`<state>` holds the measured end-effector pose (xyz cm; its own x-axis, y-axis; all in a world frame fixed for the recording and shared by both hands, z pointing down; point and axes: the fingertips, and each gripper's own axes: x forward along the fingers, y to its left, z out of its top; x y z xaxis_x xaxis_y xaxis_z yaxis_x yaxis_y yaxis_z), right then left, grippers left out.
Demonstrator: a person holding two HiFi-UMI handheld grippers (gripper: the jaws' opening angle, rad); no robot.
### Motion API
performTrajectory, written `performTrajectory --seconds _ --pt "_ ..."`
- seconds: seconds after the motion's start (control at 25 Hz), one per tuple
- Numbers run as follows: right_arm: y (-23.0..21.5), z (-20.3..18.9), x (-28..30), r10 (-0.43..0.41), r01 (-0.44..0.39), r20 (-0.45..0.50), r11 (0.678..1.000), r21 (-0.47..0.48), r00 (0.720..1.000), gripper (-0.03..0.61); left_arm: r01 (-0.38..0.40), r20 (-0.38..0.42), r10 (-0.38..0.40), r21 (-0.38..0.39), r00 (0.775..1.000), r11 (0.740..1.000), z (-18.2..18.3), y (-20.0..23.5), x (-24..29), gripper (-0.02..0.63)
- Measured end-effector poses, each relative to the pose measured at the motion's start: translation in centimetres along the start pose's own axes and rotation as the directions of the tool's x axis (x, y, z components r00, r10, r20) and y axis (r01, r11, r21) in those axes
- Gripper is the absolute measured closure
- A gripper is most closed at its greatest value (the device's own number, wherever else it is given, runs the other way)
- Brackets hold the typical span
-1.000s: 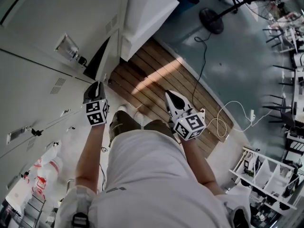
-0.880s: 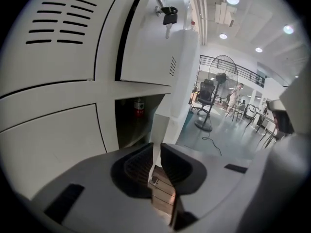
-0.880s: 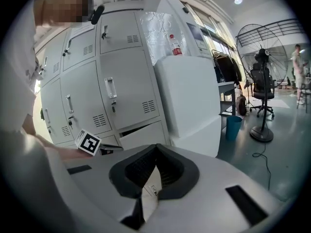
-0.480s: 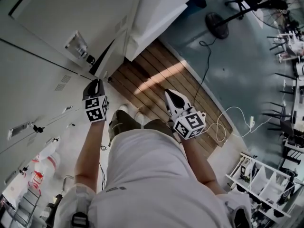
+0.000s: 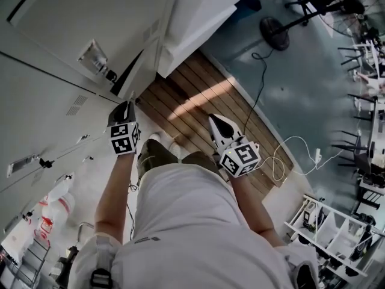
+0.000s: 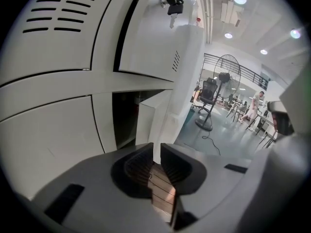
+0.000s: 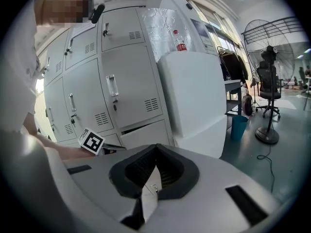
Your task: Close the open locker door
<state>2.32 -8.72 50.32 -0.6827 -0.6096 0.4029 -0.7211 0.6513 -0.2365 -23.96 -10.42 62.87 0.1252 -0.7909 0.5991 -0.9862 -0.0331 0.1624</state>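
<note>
The open locker door (image 5: pixel 146 65) is white and stands ajar in the lowest row, with a dark gap beside it. My left gripper (image 5: pixel 127 103) has its tips at the door's lower edge. In the left gripper view the door (image 6: pixel 149 118) has its thin edge between the jaws of the left gripper (image 6: pixel 156 152). These jaws have just been closing and now press on that edge. My right gripper (image 5: pixel 213 119) hangs apart over the wooden floor, away from the lockers. The right gripper (image 7: pixel 155 149) is shut on nothing, and the ajar door (image 7: pixel 146 132) shows beyond it.
A tall white cabinet (image 5: pixel 198 11) stands right beside the open door. Wooden floor boards (image 5: pixel 198 101) lie below, with a white cable (image 5: pixel 283 155) at their edge. A standing fan (image 7: pixel 269 81) and a blue bin (image 7: pixel 239 125) are further off. Keys (image 6: pixel 172 4) hang from the locker above.
Both grippers stay almost where they were, and the head view has shifted slightly. The dark gap beside the door looks a little narrower than a second ago.
</note>
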Motion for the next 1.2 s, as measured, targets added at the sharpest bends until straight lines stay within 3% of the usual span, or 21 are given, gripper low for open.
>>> performTrajectory --seconds 0.48,0.92,1.2 --pt "-1.5 0.0 -0.3 -0.025 0.025 0.004 1.0 0.018 1.0 0.568 -0.033 0.015 0.033 0.002 0.999 0.999 1.6 0.7 1.7 0.578" --pt "-2.1 0.2 0.3 -0.031 0.031 0.001 0.999 0.025 1.0 0.569 -0.143 0.07 0.143 -0.017 0.987 0.99 3.0 4.3 2.8 0.578" --pt "-2.4 0.4 0.6 -0.033 0.033 -0.003 0.999 0.026 0.999 0.569 -0.179 0.095 0.188 -0.095 0.978 0.979 3.5 5.9 3.2 0.583"
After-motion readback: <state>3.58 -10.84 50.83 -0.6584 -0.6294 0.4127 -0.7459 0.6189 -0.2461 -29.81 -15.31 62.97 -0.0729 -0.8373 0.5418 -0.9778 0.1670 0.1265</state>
